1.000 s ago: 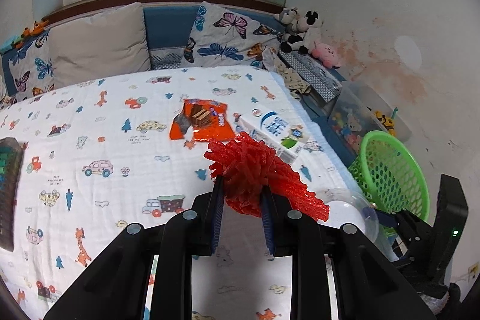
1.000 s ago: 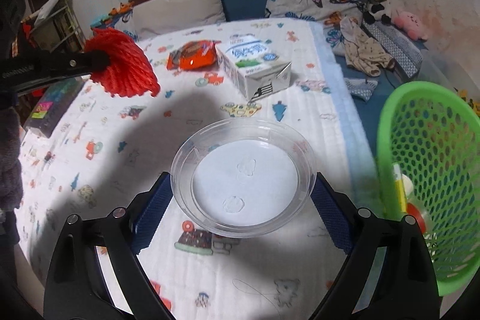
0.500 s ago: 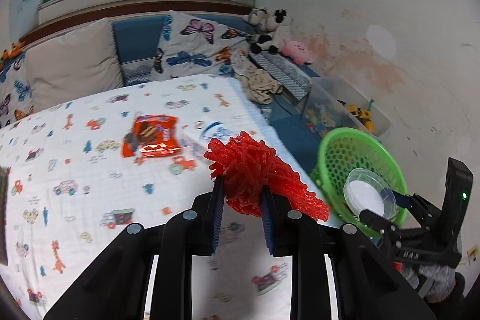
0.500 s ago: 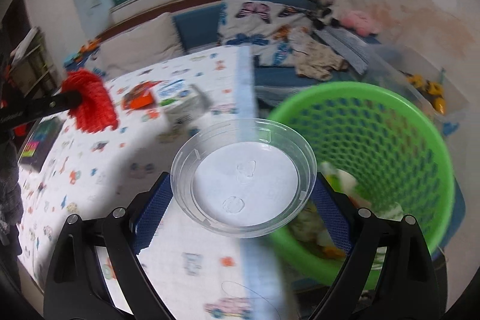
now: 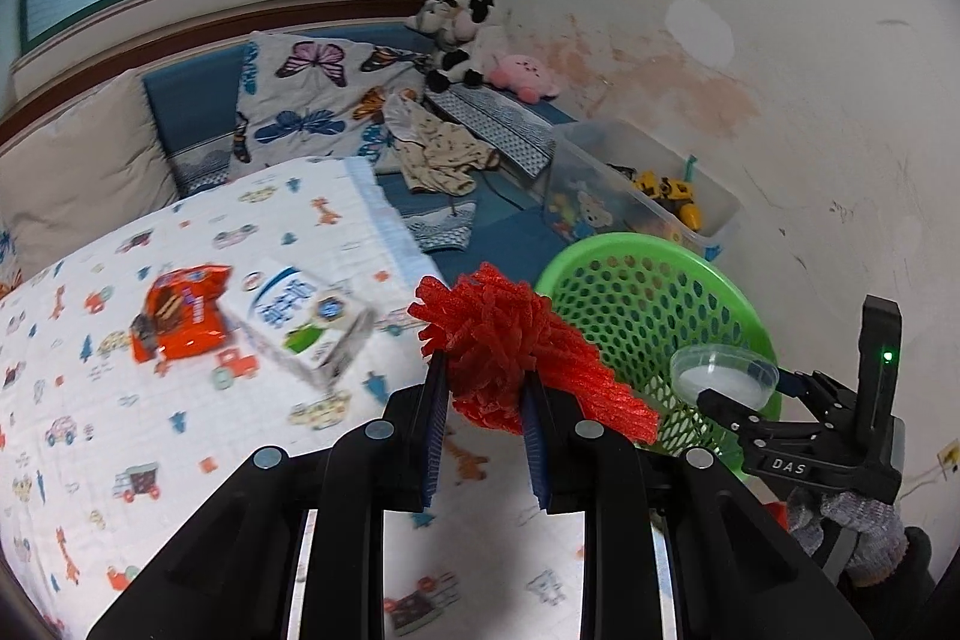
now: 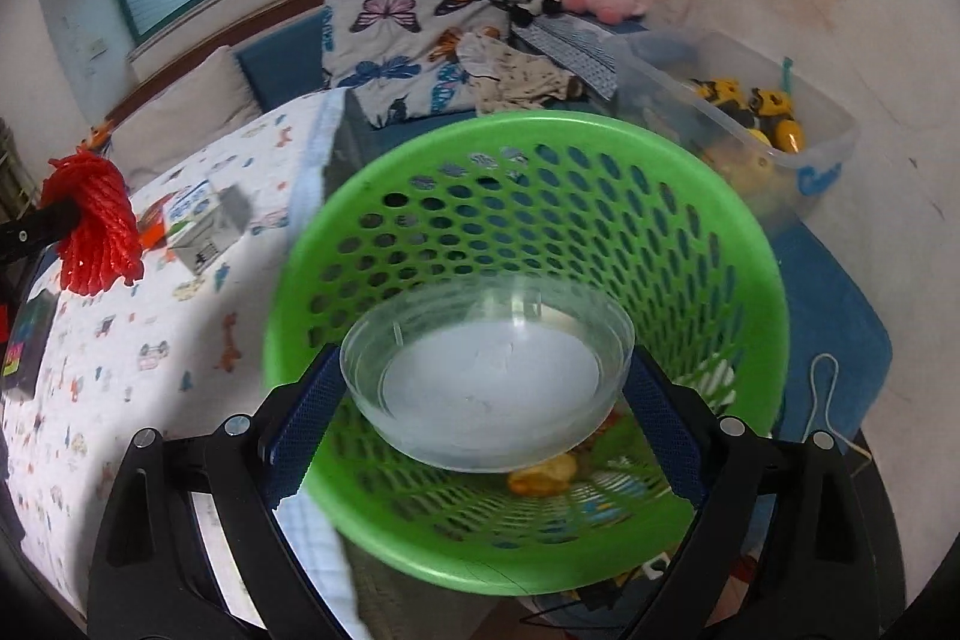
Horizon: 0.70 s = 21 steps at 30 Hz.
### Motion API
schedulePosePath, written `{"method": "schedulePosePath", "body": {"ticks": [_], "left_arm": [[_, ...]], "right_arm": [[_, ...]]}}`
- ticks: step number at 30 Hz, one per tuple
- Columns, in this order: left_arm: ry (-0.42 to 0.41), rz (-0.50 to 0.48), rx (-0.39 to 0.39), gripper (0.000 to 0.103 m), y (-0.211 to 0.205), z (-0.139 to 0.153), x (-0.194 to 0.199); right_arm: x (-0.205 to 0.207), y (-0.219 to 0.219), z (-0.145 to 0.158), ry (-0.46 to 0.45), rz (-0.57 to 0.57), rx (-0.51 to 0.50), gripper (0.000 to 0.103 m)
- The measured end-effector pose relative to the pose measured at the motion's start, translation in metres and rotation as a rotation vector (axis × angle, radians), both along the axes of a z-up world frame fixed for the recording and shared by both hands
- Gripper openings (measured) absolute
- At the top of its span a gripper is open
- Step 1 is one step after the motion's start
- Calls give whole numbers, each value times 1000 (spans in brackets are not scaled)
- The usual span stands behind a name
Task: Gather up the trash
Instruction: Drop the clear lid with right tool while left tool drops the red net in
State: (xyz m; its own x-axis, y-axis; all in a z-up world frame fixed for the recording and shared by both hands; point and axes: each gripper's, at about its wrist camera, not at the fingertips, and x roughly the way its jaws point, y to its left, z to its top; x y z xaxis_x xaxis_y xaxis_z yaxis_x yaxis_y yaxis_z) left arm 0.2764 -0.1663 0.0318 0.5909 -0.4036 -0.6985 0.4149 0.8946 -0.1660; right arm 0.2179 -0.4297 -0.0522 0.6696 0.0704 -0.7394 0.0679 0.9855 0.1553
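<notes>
My left gripper [image 5: 483, 394] is shut on a red foam net [image 5: 510, 352], held above the bed's right edge, left of the green basket [image 5: 630, 280]. The same red foam net [image 6: 96, 226] shows at the far left of the right wrist view. My right gripper [image 6: 486, 388] is shut on a clear plastic bowl [image 6: 486, 370], which hangs over the mouth of the green basket [image 6: 540, 142]. Some trash lies at the basket's bottom. The bowl [image 5: 723, 376] also appears above the basket rim in the left wrist view. On the bed lie a milk carton [image 5: 300, 316] and an orange snack wrapper [image 5: 180, 316].
The bed carries a white cartoon-print sheet [image 5: 120, 430]. A clear toy bin [image 5: 648, 202] stands by the wall behind the basket. Pillows [image 5: 312, 100], clothes and plush toys [image 5: 522, 76] sit on the blue bench. A dark box [image 6: 24, 340] lies at the bed's left.
Both grippers swung right, from over the bed toward the basket. The bowl now hangs over the basket's mouth, and the red net has reached the bed's edge.
</notes>
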Motion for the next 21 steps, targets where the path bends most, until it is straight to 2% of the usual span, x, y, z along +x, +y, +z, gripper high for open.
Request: {"method": "schedulePosePath", "body": {"ticks": [12,21], "left_arm": [[27,-68,37,23,-60,-13,8],[52,-126,80,23,-102,-34,7]], "right_arm": [[-14,-19,12,-45,-24,12,92],[-29,-29,27,-89,-34,14,92]]}}
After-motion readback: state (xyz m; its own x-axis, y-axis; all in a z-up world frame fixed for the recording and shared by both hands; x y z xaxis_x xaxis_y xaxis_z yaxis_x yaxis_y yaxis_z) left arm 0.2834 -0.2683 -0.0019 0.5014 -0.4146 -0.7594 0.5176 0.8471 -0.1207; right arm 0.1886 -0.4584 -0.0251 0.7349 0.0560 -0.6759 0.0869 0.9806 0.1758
